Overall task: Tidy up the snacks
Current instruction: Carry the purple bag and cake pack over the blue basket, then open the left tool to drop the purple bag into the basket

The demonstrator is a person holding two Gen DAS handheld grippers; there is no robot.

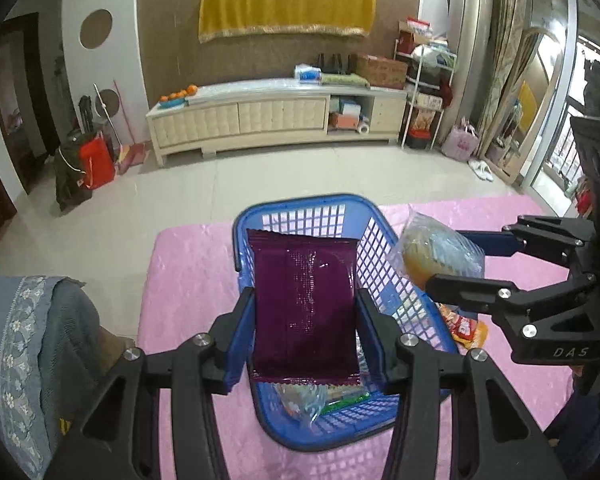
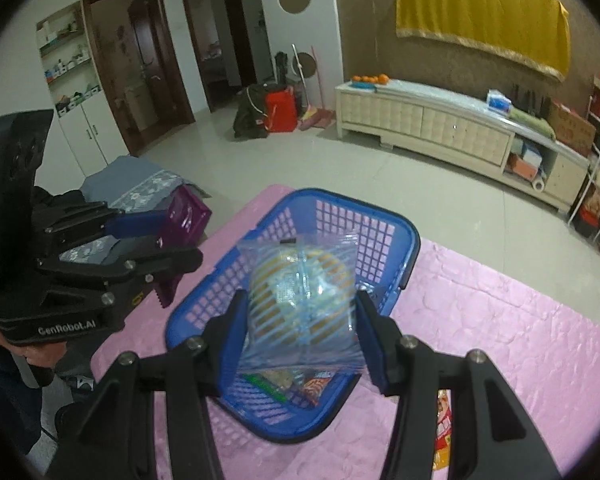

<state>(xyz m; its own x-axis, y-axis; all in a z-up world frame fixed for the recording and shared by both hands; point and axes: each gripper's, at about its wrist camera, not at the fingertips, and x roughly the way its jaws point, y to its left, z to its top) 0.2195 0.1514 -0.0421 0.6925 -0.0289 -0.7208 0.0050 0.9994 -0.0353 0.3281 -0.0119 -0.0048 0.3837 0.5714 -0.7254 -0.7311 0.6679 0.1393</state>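
Note:
My left gripper [image 1: 305, 318] is shut on a purple snack packet [image 1: 304, 304] and holds it above the blue plastic basket [image 1: 300, 212]. My right gripper [image 2: 298, 322] is shut on a clear blue-striped bag with a yellow pastry [image 2: 300, 296], held over the basket [image 2: 384, 216]. In the left wrist view the right gripper [image 1: 446, 258] and its pastry bag [image 1: 432, 252] hover at the basket's right rim. In the right wrist view the left gripper [image 2: 172, 240] holds the purple packet [image 2: 186, 220] left of the basket. Several snacks [image 2: 296, 384] lie in the basket's bottom.
The basket stands on a pink cloth [image 1: 188, 280]. An orange-red snack packet [image 1: 466, 326] lies on the cloth right of the basket, also seen in the right wrist view [image 2: 442, 432]. A grey-blue embroidered cushion [image 1: 24, 344] is at the left.

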